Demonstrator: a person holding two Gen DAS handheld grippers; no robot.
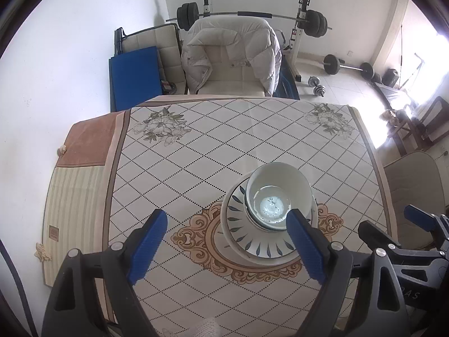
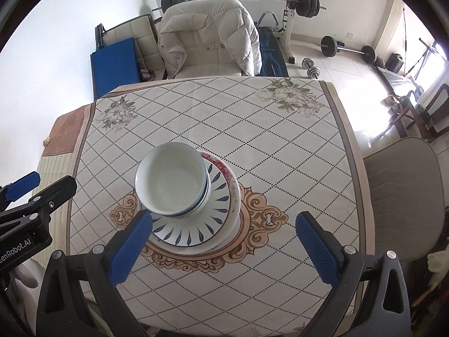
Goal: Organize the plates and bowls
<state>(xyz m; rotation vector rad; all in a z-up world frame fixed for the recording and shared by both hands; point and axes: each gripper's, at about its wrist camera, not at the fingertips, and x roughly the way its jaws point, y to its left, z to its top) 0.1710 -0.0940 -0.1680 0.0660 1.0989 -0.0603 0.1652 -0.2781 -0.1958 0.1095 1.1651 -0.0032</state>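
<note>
A stack of dishes stands on the table's central ornament. On top is a white bowl (image 1: 280,193) with a blue rim line, also in the right wrist view (image 2: 172,181). It sits on a blue-leaf plate (image 1: 252,236) (image 2: 196,224), which rests on a red-flowered plate (image 2: 224,172) and a plain white plate (image 1: 224,219). My left gripper (image 1: 227,238) is open and empty, above the table just left of the stack. My right gripper (image 2: 224,241) is open and empty, just right of the stack. Each gripper shows at the other view's edge.
The table (image 1: 196,151) has a diamond-pattern cloth with flower corners. A chair draped with a white down jacket (image 1: 233,53) stands at the far edge. Another chair (image 2: 401,196) is to the right. A barbell rack (image 1: 252,16), dumbbells and a blue mat (image 1: 132,75) lie beyond.
</note>
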